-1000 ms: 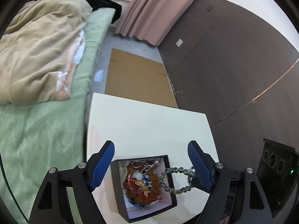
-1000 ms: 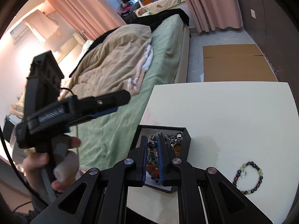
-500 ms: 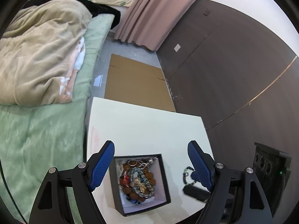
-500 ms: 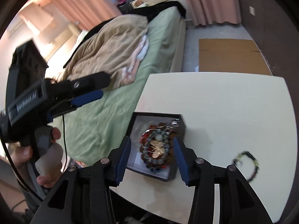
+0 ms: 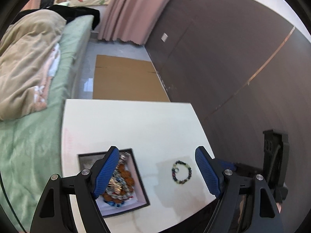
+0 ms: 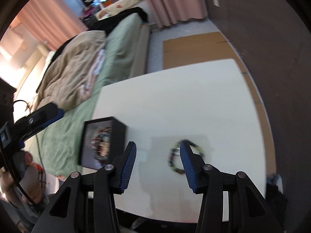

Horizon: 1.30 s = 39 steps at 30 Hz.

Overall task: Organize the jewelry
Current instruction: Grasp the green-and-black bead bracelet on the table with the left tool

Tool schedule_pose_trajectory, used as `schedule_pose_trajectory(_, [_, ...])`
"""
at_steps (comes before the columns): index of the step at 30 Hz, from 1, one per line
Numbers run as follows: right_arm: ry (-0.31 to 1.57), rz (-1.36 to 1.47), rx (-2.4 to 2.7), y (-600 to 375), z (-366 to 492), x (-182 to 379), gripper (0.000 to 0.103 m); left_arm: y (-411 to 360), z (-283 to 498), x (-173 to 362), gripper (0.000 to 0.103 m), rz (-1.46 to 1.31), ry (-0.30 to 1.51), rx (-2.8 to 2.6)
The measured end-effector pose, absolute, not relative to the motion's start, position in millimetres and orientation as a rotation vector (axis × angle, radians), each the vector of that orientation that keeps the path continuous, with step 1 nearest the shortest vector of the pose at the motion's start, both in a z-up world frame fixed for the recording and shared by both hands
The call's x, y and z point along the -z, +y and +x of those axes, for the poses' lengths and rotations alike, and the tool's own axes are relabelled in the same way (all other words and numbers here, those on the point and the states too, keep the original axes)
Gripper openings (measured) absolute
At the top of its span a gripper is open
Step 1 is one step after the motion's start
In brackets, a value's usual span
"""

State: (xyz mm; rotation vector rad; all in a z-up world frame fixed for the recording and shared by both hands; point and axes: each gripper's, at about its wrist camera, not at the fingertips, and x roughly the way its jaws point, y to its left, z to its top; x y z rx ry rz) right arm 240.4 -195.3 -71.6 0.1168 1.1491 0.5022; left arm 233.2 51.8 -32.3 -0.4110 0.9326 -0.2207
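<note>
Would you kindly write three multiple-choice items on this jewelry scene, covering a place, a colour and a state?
1. Where does the loose bracelet lie?
A. on the white table
B. inside the box
C. on the bed

2. What colour is the outside of the jewelry box?
A. red
B. black
C. green

3. How do the jaws of the right gripper stand?
A. shut on the bracelet
B. shut and empty
C. open

Answers: 1 A, it lies on bare tabletop right of the box; 2 B, its walls are black; 3 C, a wide gap separates them.
</note>
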Motion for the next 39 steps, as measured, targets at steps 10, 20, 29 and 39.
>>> schedule_pose_trajectory(10, [1.221, 0.168, -0.393, -248, 249, 96, 0.048, -17, 251, 56, 0.058, -0.269, 1.027, 0.291])
schedule_pose_trajectory(20, [1.219, 0.199, -0.396, -276, 251, 101, 0.048, -59, 270, 88, 0.037, -0.193, 1.125, 0.305])
schedule_pose_trajectory(29, [1.224, 0.251, -0.384, -304, 258, 107, 0.048, -88, 283, 132, 0.034, -0.074, 1.247, 0.270])
schedule_pose_trajectory(39, [1.227, 0.256, -0.391, -308, 260, 108, 0.048, -111, 275, 167, 0.025, 0.150, 1.304, 0.213])
